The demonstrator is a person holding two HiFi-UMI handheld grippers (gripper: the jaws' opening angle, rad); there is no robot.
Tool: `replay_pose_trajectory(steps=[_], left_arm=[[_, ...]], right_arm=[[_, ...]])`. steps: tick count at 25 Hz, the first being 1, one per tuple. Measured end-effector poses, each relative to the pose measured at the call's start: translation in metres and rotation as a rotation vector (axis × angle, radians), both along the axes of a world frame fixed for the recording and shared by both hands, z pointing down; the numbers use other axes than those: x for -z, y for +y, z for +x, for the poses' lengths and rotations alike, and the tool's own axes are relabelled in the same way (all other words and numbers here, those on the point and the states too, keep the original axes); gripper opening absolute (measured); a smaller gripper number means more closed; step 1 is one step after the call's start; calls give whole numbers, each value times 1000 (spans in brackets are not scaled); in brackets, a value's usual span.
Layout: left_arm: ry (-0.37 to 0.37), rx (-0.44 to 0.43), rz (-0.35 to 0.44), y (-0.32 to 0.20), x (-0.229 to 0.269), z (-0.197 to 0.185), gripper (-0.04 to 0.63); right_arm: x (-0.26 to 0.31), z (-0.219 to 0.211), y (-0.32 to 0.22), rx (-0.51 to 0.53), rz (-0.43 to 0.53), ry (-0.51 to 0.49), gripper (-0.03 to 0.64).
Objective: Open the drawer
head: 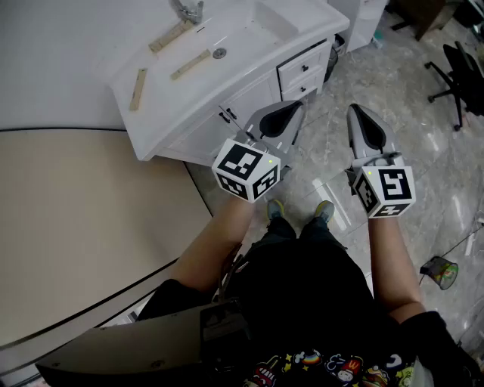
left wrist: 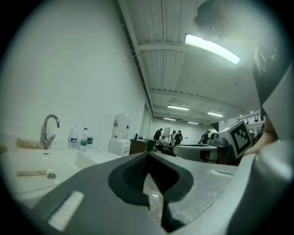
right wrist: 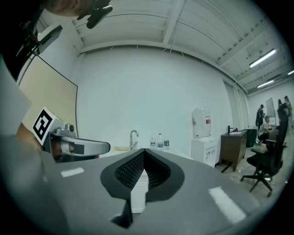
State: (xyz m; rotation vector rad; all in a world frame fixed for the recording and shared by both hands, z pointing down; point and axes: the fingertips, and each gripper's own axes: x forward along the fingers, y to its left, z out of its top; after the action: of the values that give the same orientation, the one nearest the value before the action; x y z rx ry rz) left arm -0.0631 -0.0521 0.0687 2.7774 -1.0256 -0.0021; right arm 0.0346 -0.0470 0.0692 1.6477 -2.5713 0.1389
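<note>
Clenched and empty on both sides
We held the left gripper (head: 290, 109) and right gripper (head: 357, 113) shut on nothing; the white, dark-knobbed drawer (head: 302, 66) sat closed just ahead of the left jaws, untouched.

Even, bright light from ceiling strips (left wrist: 212, 47); gripper views warp toward black rims, foreground seemingly soft

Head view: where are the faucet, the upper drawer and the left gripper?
faucet (head: 189, 10), head view, on its metal body.
upper drawer (head: 302, 67), head view, on its white front at the knob.
left gripper (head: 290, 110), head view, between the tips of its fingers.
</note>
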Motion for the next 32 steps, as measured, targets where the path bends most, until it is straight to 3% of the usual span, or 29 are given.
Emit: replay_pose_trajectory(steps=[10, 19, 26, 32], left_arm=[[4, 12, -10, -4, -6, 5, 0], [-6, 43, -40, -34, -36, 36, 0], [8, 70, -38, -98, -99, 48, 0], [21, 56, 17, -160, -192, 37, 0]], right_arm=[[-4, 6, -1, 15, 16, 3, 21], [-38, 28, -35, 89, -15, 27, 21], [-112, 38, -103, 123, -32, 59, 21], [-229, 21, -179, 151, -10, 77, 21]])
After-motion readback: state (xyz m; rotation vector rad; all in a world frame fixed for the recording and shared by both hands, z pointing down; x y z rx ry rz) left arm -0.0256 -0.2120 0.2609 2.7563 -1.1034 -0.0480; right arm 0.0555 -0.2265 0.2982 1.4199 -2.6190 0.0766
